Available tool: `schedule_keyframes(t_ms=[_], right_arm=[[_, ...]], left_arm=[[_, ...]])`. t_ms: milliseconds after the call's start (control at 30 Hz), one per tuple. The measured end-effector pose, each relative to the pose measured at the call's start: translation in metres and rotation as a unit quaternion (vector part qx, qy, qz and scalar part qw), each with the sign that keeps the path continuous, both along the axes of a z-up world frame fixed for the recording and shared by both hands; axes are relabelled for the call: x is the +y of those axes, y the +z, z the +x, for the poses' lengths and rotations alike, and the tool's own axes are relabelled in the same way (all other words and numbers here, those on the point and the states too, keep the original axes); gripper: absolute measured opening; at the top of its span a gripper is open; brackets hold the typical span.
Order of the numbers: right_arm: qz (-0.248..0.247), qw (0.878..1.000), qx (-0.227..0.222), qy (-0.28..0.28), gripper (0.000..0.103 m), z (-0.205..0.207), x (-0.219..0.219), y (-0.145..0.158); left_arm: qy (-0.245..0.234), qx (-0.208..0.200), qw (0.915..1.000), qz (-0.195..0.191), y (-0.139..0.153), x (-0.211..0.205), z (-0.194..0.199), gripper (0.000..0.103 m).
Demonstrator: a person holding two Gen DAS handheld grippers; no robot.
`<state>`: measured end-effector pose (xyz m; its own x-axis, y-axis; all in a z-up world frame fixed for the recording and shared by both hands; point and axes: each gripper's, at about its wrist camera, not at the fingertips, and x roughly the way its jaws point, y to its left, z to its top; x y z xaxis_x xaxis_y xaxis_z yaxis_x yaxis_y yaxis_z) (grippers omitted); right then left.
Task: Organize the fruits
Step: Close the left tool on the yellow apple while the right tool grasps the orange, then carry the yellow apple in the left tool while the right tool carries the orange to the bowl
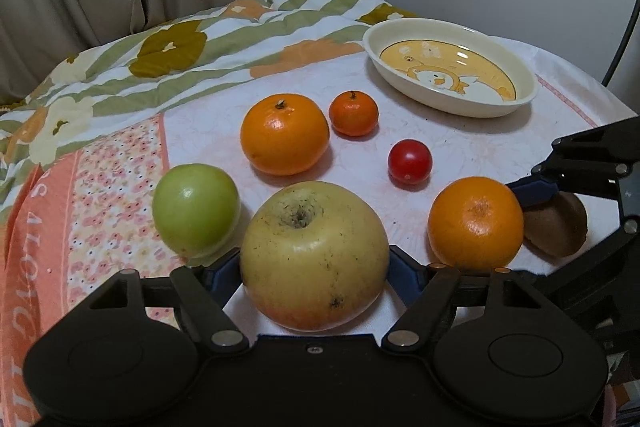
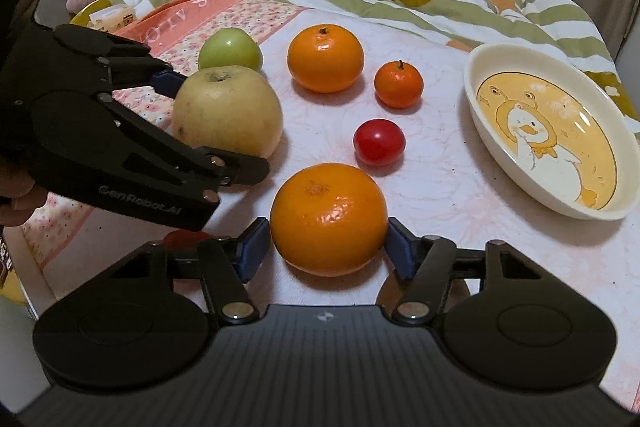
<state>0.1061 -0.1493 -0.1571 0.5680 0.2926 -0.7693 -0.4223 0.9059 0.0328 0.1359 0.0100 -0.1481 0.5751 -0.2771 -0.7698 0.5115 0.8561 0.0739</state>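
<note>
Left wrist view looks low and close over the yellow apple [image 1: 314, 255] toward twelve o'clock, right wrist view likewise over the near orange [image 2: 329, 219]; both share the tablecloth [image 1: 460, 147], fruit and the dish [image 1: 450, 67] at two o'clock.

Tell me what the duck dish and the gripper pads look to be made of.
Dish: probably glazed ceramic, maybe melamine; cream, glossy, bright highlights on the printed bottom.
Left gripper pads: blue, matte, seemingly rubber or soft plastic on black hard-plastic-looking fingers. Right gripper pads: same look.
</note>
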Motion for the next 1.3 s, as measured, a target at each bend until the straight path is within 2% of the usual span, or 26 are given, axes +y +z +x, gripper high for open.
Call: schedule_keyframes(t_ms=[467, 767, 1000, 1300], right_arm=[[0.010, 1.000, -0.002, -0.012, 0.074, 0.001, -0.003, 0.009], [0.030, 0.998, -0.031, -0.047, 0.074, -0.019, -0.023, 0.052], [0.044, 0.994, -0.056, -0.086, 0.074, -0.032, -0.063, 0.096], [0.032, 0.990, -0.074, -0.115, 0.074, -0.011, -0.129, 0.127]], left_arm=[[0.022, -0.011, 0.9997, 0.001, 0.006, 0.009, -0.007, 0.079], [0.031, -0.044, 0.9984, -0.014, 0.048, 0.004, -0.021, 0.079], [0.037, -0.059, 0.9973, -0.022, 0.087, -0.015, -0.032, 0.079], [0.049, -0.060, 0.9956, -0.052, 0.119, -0.059, -0.016, 0.079]])
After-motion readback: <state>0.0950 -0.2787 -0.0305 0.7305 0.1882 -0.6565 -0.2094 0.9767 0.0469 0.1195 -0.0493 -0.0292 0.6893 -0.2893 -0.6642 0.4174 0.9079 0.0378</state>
